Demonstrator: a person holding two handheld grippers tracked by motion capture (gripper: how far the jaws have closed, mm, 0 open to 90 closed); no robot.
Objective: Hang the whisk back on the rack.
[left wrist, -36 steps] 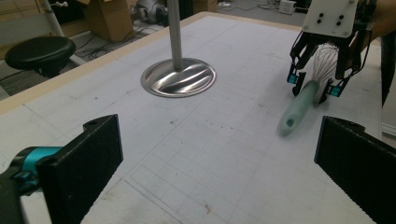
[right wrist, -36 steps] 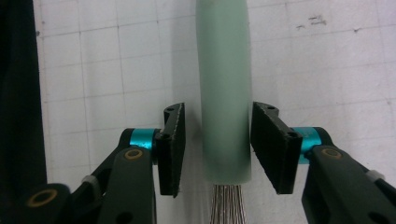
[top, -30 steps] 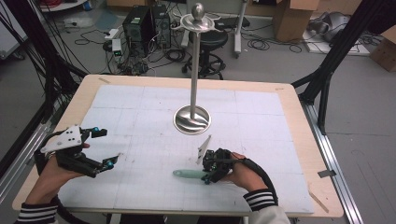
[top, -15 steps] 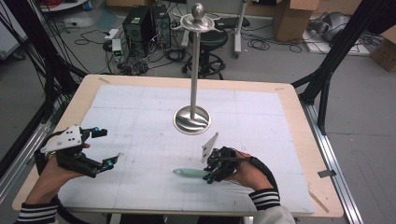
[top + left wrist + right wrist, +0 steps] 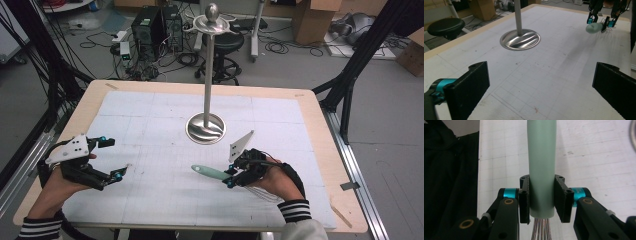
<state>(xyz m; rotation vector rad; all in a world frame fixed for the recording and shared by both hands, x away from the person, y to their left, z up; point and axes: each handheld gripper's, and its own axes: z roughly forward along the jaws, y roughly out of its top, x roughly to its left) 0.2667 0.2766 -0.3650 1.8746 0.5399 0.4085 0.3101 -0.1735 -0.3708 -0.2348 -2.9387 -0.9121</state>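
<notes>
We see the right gripper clamped on a whisk, both pads pressing the pale green handle just above its wires, lifted off the table. Our left gripper hangs wide apart, holding nothing.

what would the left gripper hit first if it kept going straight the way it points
Probably nothing at once: the left gripper, fingers open, points across the bare mat. Further along that line is the whisk held by the right gripper, with the stand off to one side. Depth is hard to judge.
</notes>
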